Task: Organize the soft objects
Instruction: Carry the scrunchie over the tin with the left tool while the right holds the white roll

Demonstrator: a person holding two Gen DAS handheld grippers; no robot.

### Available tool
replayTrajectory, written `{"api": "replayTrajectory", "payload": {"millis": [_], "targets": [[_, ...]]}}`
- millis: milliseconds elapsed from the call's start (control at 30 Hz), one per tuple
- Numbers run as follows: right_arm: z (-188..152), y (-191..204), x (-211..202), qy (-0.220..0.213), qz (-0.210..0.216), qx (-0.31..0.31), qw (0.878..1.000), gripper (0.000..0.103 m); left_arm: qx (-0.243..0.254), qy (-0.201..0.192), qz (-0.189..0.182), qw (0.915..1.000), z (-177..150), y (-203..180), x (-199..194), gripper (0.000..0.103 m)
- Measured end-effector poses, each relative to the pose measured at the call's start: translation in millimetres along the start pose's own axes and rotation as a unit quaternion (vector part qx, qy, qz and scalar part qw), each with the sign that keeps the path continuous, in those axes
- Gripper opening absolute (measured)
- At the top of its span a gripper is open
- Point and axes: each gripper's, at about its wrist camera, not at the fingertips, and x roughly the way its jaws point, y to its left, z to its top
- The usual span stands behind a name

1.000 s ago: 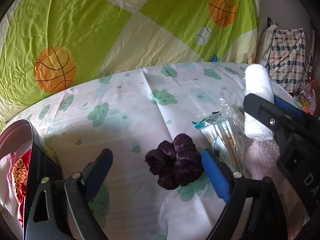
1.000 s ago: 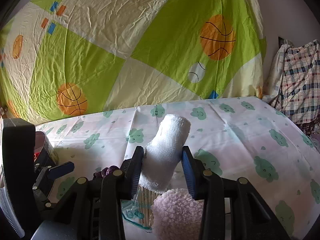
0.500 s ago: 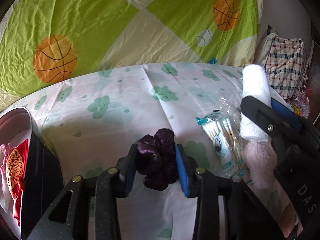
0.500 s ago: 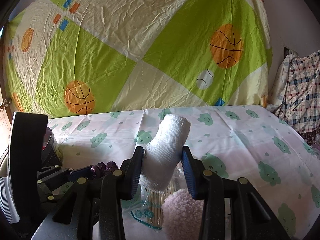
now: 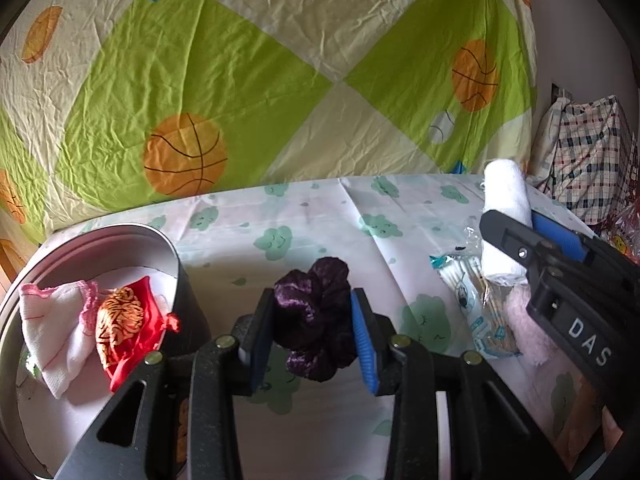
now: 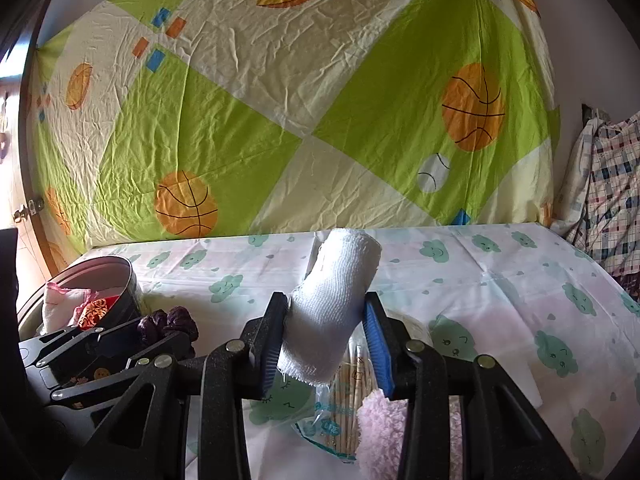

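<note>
Behind everything, a hung bedsheet (image 6: 320, 120) in green and cream with basketballs; below it, a table under a cloud-print tablecloth (image 6: 500, 280). At left, a round tin (image 5: 120, 236) holding a white cloth (image 5: 52, 328) and a red pouch (image 5: 128, 320), near rim cut off by the frame. Right gripper (image 6: 326, 340) clamped on a white rolled towel (image 6: 332, 304), long axis tilted up and away, leaning right. Left gripper (image 5: 312, 328) closed narrow on a purple velvet scrunchie (image 5: 316, 312), raised beside the tin. Below the towel, a cotton swab packet (image 5: 476, 304) and something pink and fluffy (image 6: 380, 428), mostly hidden by gripper arms.
</note>
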Motion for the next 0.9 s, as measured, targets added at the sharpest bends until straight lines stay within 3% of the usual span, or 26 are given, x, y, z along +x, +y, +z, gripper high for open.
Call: {"api": "replayTrajectory", "payload": {"millis": [167,900], "targets": [[-1.5,12.3,-8.2,-0.017,0.012,-0.019,1.000,0.041,-0.015,-0.028,0.014,0.9994,-5.5,10.1,-16.8,0.036],[-11.6,43.4,-33.7,-0.046,0.045,-0.054,0.996,0.041,-0.040,-0.074,0.044,0.9955,-24.9,36.5,-56.8,0.036]]}}
